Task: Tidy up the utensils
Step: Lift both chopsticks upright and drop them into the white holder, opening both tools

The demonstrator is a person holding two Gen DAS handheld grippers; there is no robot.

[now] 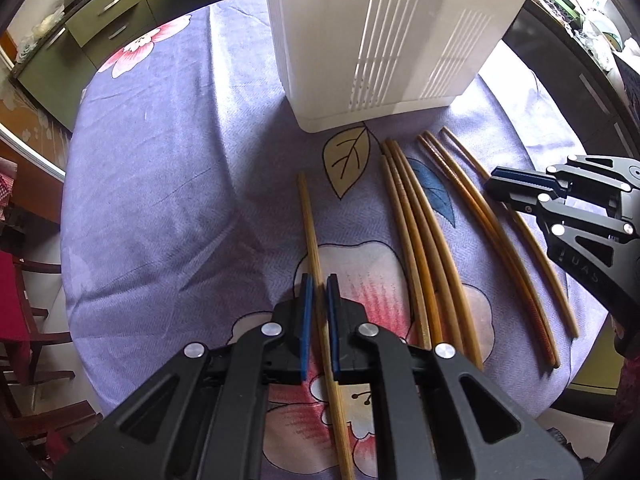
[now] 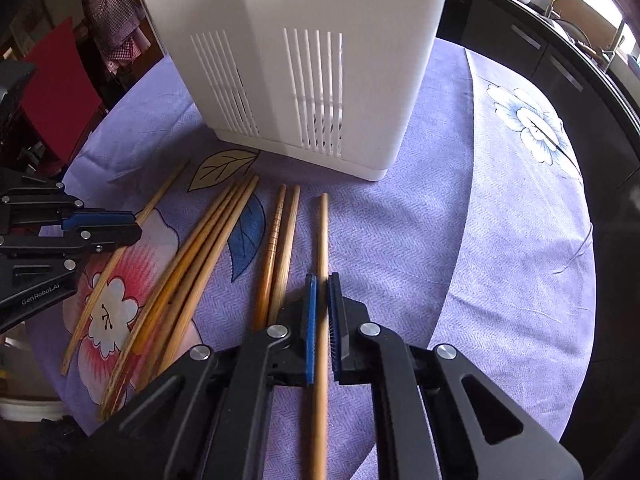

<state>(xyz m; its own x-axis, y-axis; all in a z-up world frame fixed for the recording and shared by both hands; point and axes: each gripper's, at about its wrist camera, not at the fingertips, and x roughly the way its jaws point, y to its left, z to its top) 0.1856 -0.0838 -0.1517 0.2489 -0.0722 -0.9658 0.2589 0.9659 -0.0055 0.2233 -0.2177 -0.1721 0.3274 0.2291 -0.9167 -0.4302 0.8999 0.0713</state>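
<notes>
Several wooden chopsticks lie on a purple floral tablecloth in front of a white slotted utensil holder (image 1: 384,40), also in the right wrist view (image 2: 296,64). My left gripper (image 1: 319,284) has its blue pads on either side of the leftmost chopstick (image 1: 310,224), nearly shut around it. My right gripper (image 2: 322,282) has its pads closed in on the rightmost chopstick (image 2: 322,232). Each gripper shows in the other's view: the right (image 1: 496,184), the left (image 2: 132,224). A bundle of chopsticks (image 1: 420,232) and a pair (image 2: 280,240) lie between them.
The round table's cloth (image 1: 160,160) has open room on the left, and cloth (image 2: 500,220) on the right. Wooden chairs (image 1: 28,320) stand left of the table. Dark cabinets (image 2: 560,72) run behind on the right, green cabinets (image 1: 92,28) on the left.
</notes>
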